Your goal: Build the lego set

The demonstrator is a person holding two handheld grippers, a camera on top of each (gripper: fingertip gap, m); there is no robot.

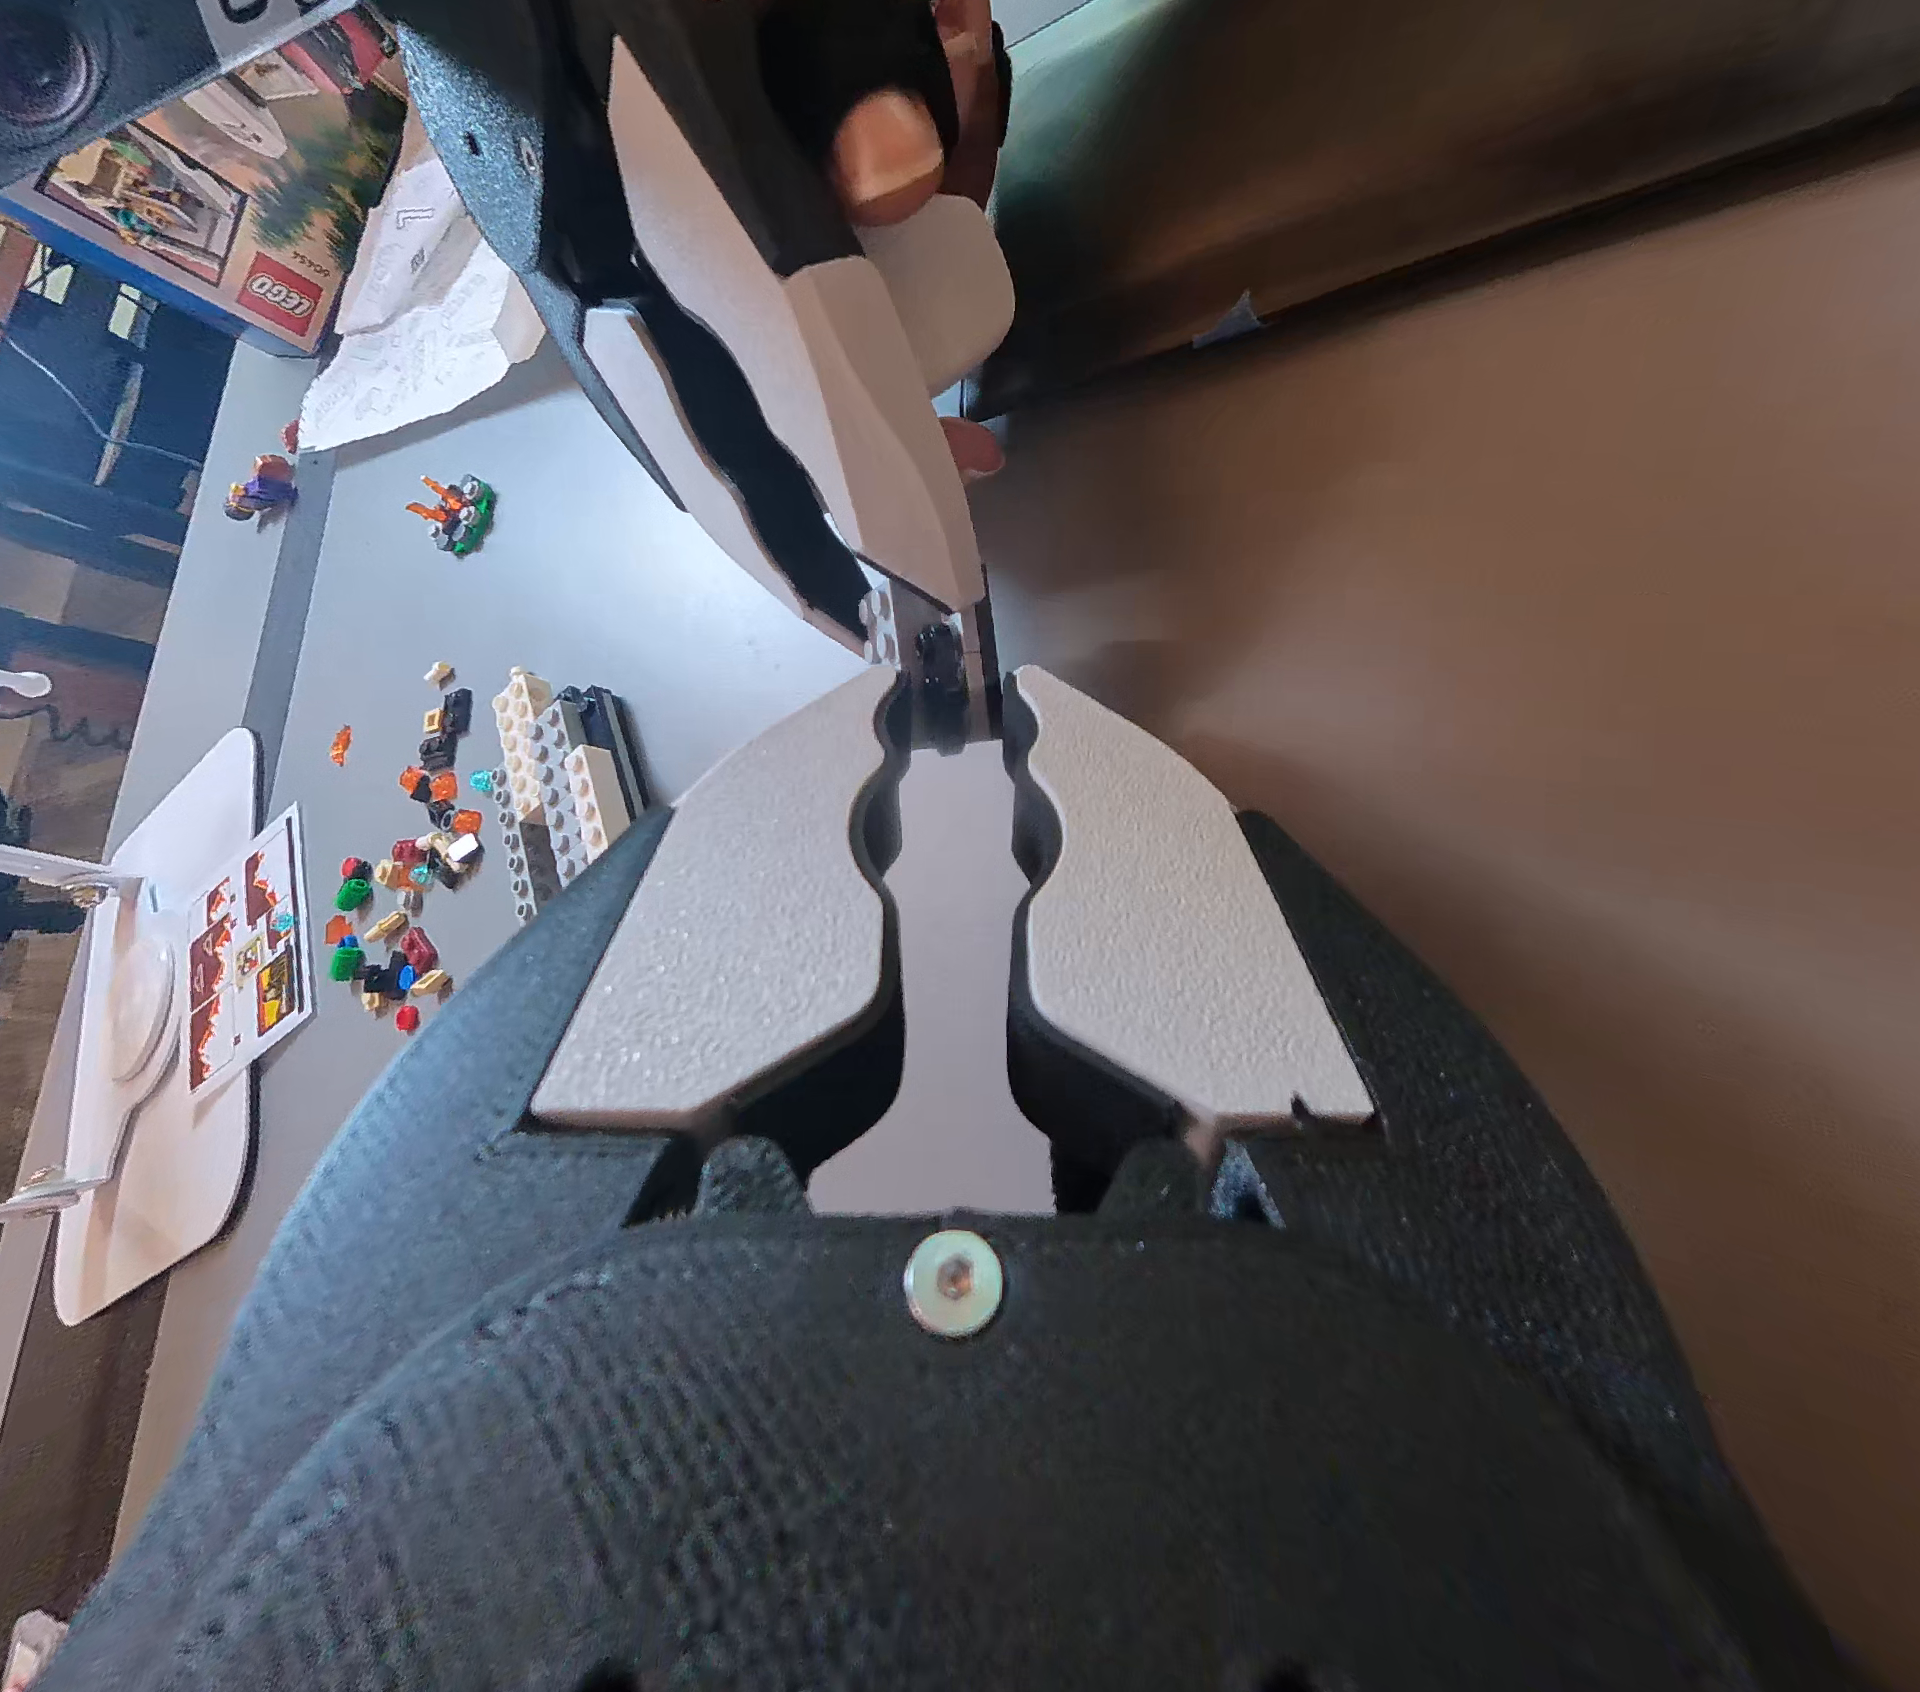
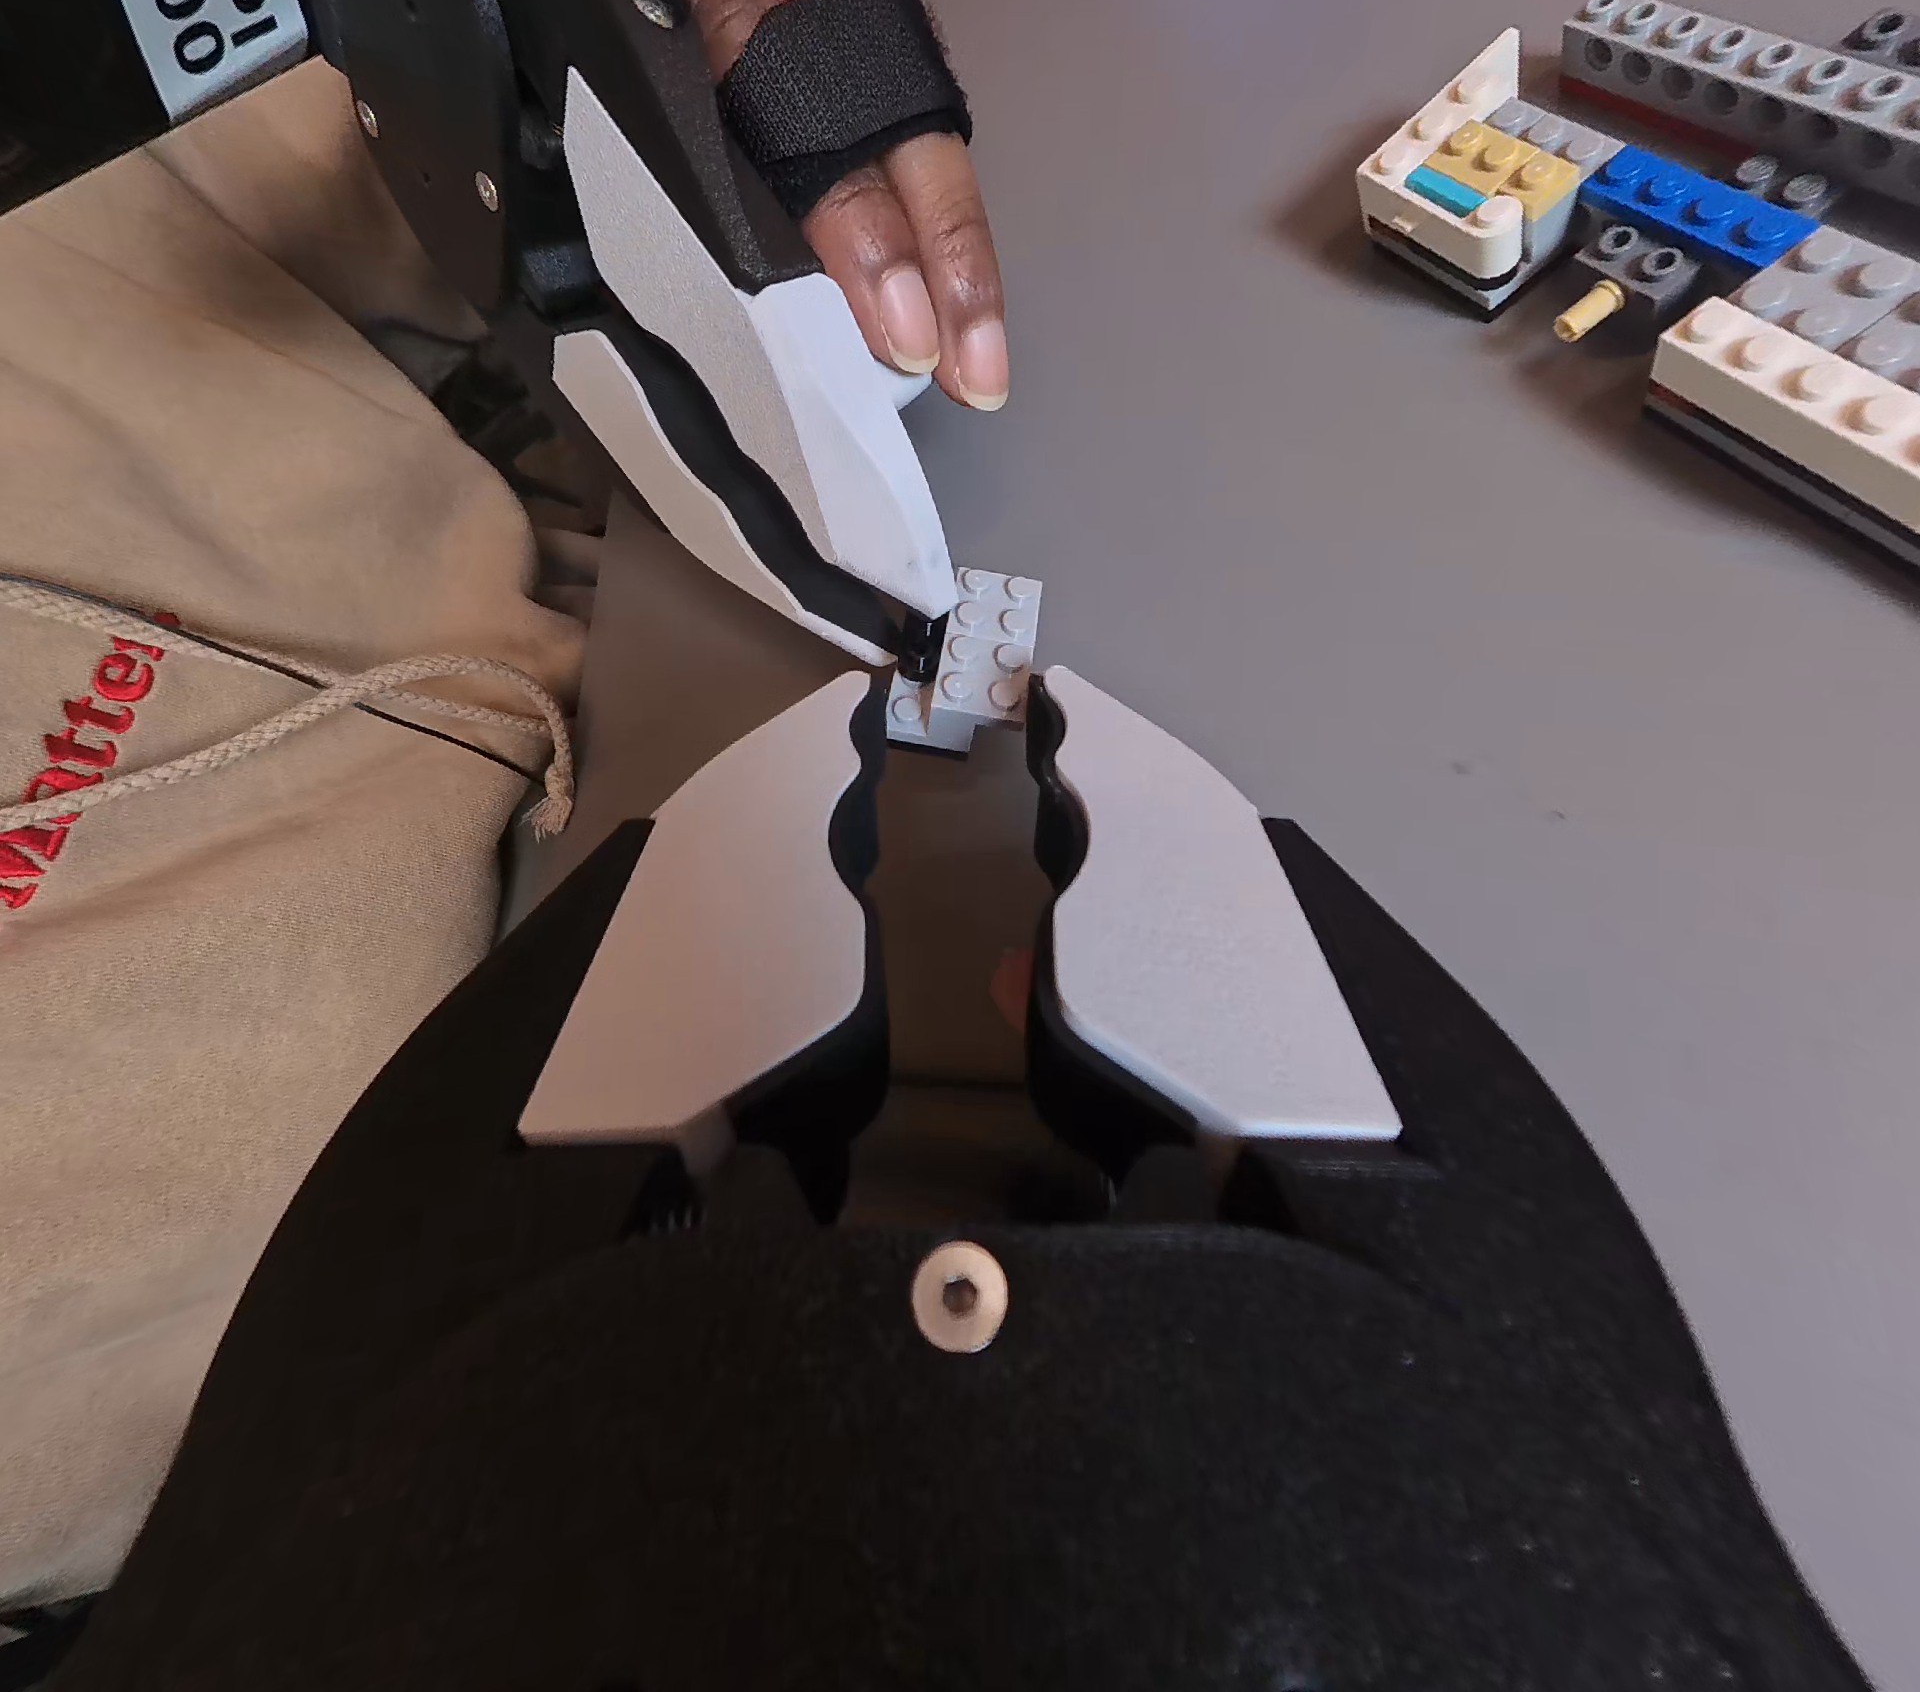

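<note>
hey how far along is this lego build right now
Partly done: a white, grey and blue section stands assembled on the table. In hand: the right gripper holds a grey stack while the left gripper presses on a black piece. Left: many loose pieces.

Small grey sub-assembly [image 2: 971, 671]: light grey studded plates stacked w/ a step, black base underneath, small black piece [image 2: 914, 640] standing on its left end, studs up, held off the bench. Rel. to it: half-built model [image 2: 1683, 208] (cream, grey, blue, tan bricks) far upper right on the bench; loose pile of small coloured parts [image 1: 416, 873] lies beside that model.
</note>
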